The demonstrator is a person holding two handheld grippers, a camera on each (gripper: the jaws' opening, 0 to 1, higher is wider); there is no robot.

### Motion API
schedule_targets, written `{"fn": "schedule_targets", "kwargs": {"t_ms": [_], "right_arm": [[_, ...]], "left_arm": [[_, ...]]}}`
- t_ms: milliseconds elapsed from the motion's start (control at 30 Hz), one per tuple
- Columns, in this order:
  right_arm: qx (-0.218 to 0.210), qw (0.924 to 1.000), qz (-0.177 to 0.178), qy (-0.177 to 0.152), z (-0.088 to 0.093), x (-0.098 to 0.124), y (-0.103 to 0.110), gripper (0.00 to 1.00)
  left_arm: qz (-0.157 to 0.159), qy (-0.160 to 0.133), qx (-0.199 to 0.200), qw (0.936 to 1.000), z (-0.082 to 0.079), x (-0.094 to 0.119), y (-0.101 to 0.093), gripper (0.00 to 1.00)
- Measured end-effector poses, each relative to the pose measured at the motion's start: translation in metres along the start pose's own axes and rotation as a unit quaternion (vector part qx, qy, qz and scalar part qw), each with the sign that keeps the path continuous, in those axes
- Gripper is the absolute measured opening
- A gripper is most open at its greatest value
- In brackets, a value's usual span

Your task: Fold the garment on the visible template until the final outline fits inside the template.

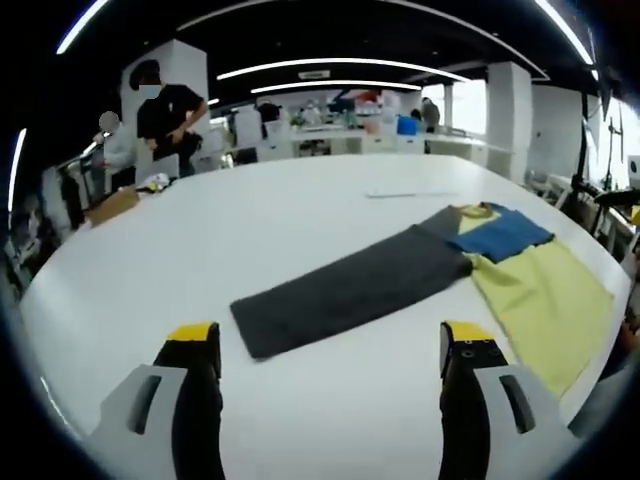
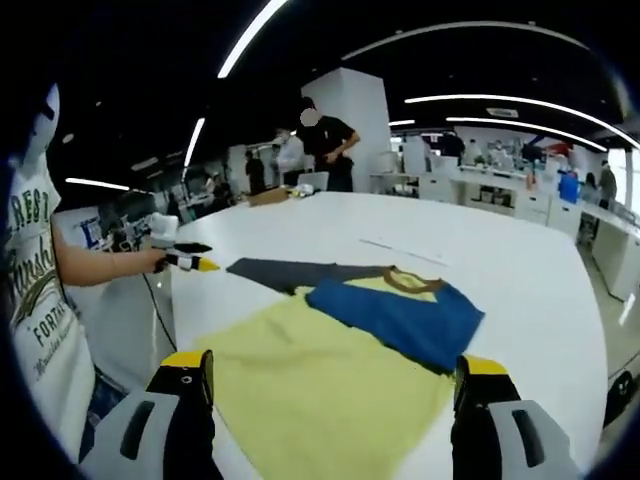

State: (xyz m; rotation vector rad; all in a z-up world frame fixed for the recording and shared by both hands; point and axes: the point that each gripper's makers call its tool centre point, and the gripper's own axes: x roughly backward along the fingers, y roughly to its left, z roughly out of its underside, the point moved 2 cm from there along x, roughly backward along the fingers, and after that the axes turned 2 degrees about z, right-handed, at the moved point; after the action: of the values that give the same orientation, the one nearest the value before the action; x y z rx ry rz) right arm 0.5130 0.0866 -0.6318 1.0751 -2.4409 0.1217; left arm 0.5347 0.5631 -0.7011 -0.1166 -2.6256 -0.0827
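On the white table [image 1: 150,300], the left gripper [image 1: 330,350] is held open beside the half-folded garment [image 1: 440,270]; the right gripper [image 2: 335,385], also open, hangs over its yellow panel. Folds may be dragged askew if only one layer is pinched.

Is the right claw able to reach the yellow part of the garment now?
Probably yes. The right claw is open, and the yellow part of the garment lies on the white table with nothing in the way.
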Motion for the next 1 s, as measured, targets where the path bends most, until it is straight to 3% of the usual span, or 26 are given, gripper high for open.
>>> {"fn": "schedule_targets", "kwargs": {"t_ms": [367,600,733,1000], "right_arm": [[-0.005,0.9996,0.025,-0.011,-0.001,0.007,-0.006,0.99],[-0.004,0.9993,0.037,-0.009,0.003,0.009,-0.010,0.99],[-0.005,0.9991,0.041,-0.004,0.005,0.009,-0.011,0.99],[-0.002,0.9988,0.048,-0.002,0.008,0.011,-0.016,0.99]], "left_arm": [[-0.072,0.037,0.041,0.9959,0.031,-0.015,0.031,0.59],[-0.097,0.052,0.064,0.9919,0.044,-0.022,0.042,0.43],[-0.099,0.033,0.101,0.9894,0.043,-0.026,0.047,0.38],[-0.107,0.040,0.128,0.9852,0.048,-0.035,0.054,0.32]]}}
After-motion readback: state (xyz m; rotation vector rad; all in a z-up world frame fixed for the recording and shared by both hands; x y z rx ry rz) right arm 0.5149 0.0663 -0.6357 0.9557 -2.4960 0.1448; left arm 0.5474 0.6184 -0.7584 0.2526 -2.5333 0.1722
